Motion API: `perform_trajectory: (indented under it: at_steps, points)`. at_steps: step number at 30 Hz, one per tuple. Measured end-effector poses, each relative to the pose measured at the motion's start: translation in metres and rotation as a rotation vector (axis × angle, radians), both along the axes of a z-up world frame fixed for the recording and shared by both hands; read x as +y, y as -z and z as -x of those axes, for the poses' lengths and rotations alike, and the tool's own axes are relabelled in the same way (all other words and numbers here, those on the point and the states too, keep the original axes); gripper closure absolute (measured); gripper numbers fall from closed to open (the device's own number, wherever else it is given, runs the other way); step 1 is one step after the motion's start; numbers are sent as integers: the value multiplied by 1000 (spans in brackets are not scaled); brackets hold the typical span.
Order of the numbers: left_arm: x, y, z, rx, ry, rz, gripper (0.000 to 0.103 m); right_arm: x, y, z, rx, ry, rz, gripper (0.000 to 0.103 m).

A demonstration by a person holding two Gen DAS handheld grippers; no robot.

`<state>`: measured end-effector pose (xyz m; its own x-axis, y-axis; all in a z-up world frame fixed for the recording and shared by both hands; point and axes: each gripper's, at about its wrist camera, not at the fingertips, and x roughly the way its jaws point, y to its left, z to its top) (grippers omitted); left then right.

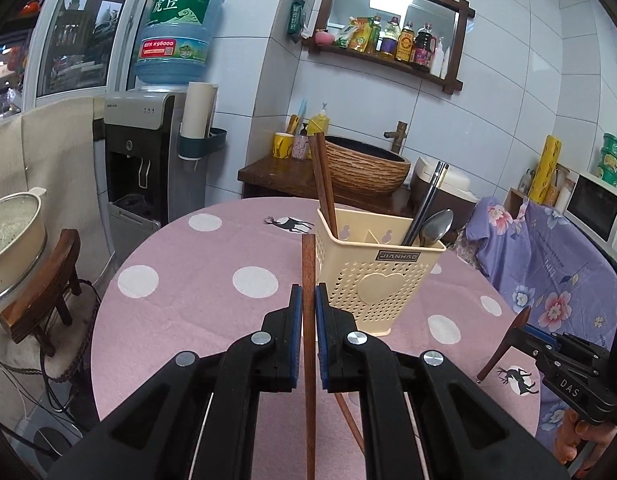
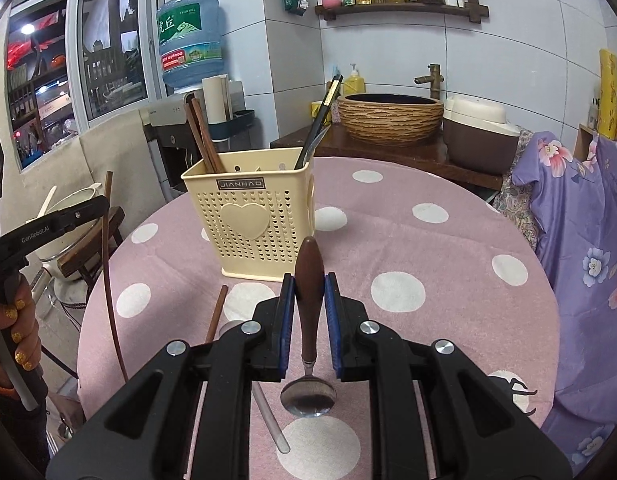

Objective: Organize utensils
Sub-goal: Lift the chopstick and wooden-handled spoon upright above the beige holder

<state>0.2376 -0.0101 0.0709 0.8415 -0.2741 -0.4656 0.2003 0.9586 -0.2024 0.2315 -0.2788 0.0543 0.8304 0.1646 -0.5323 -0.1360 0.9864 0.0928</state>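
Left wrist view: the left gripper [image 1: 307, 296] is clenched on a brown wooden chopstick [image 1: 308, 264], which stands nearly upright between the blue pads [image 1: 295, 312] and runs down past the lower edge. Just right of it and a little farther off stands the cream utensil holder [image 1: 378, 276] on the pink dotted tablecloth [image 1: 188, 280]. In its far left compartment lean two wooden chopsticks [image 1: 322, 176]; at its right side stand dark chopsticks [image 1: 428, 196] and a metal spoon [image 1: 436, 226]. Another wooden chopstick [image 1: 350, 420] lies on the cloth near the gripper. At the right edge the right gripper [image 1: 524, 334] grasps a wooden-handled spoon [image 1: 504, 348].

Right wrist view: the right gripper [image 2: 309, 292] grasps the spoon by its wooden handle [image 2: 309, 276] — handle end pointing up toward the holder [image 2: 248, 216], metal bowl [image 2: 307, 400] hanging low, above the cloth [image 2: 428, 248]. The holder stands just beyond, slightly left. On the cloth to the near left lie a wooden chopstick [image 2: 216, 312] and a pale straw-like stick [image 2: 268, 416]. At the left edge the left gripper [image 2: 104, 200] holds its chopstick [image 2: 108, 280] — a hand [image 2: 16, 328] grips its handle.
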Motion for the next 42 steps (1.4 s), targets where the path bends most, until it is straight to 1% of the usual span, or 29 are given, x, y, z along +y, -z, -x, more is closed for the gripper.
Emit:
perform_trajectory:
  at_steps: [9, 17, 22, 25, 29, 31, 35, 37, 39, 41, 42]
  points:
    - [11, -12, 11, -39, 14, 58, 95, 2, -11, 2, -19, -11, -17, 87]
    - [12, -21, 11, -63, 27, 76, 95, 10, -20, -3, -37, -29, -13, 87]
    - [12, -29, 10, -77, 41, 78, 95, 11, -27, -5, -44, -43, -29, 87]
    - [11, -38, 10, -98, 46, 74, 95, 13, -35, -7, -54, -57, -34, 87]
    - [8, -60, 5, -135, 65, 89, 95, 18, -57, -16, -81, -88, -44, 87]
    - [7, -80, -1, -167, 66, 105, 95, 21, -73, -22, -106, -102, -50, 87]
    - [5, -119, -18, -232, 70, 147, 95, 32, -117, -40, -187, -109, -21, 87]
    - [0, -139, -30, -270, 61, 148, 95, 37, -138, -52, -221, -98, -3, 87]
    - [-4, -154, -44, -306, 33, 150, 95, 44, -154, -68, -237, -85, 19, 87]
    - [-11, -162, -61, -318, 7, 155, 95, 49, -160, -82, -243, -73, 36, 87]
    - [-13, -161, -68, -319, -3, 153, 95, 52, -161, -89, -247, -65, 45, 87]
